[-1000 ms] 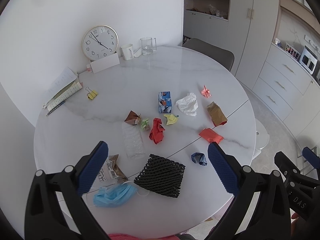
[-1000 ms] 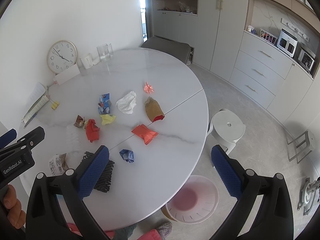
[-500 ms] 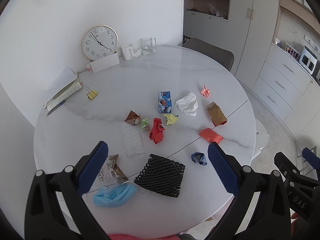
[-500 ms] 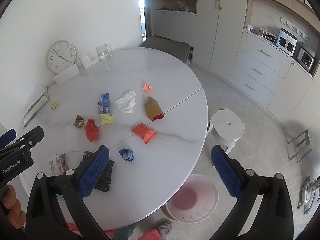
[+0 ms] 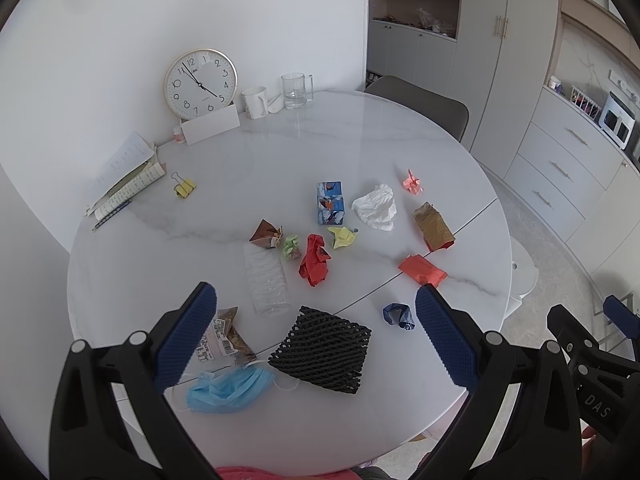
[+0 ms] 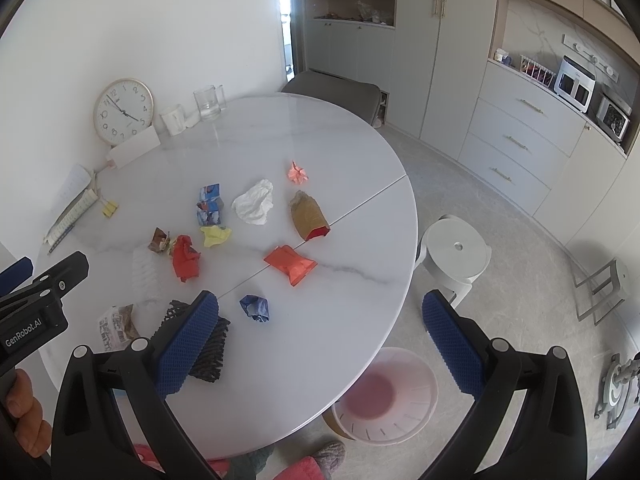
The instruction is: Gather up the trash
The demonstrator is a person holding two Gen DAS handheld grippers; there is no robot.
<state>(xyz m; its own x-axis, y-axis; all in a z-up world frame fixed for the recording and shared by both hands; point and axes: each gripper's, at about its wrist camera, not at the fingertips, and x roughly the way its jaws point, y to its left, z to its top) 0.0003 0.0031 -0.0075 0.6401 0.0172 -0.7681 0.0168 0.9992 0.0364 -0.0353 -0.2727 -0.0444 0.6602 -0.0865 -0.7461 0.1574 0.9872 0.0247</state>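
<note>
Both grippers hang above the near table edge, left gripper [image 5: 316, 326] and right gripper [image 6: 320, 330] with fingers spread wide, holding nothing. Trash lies scattered on the round marble table [image 5: 360, 136]: black foam net [image 5: 322, 350], blue mask [image 5: 228, 390], red wrapper [image 6: 290, 264]. Pink bin [image 6: 384, 396] on the floor beside the table.

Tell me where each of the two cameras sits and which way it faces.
Left wrist: on the left gripper, above the table's near edge, looking down across the table at the black foam net and clock; its open fingers show.
Right wrist: on the right gripper, further right, facing the table edge, pink bin and stool; a hand shows.
Both share the blue wad.
</note>
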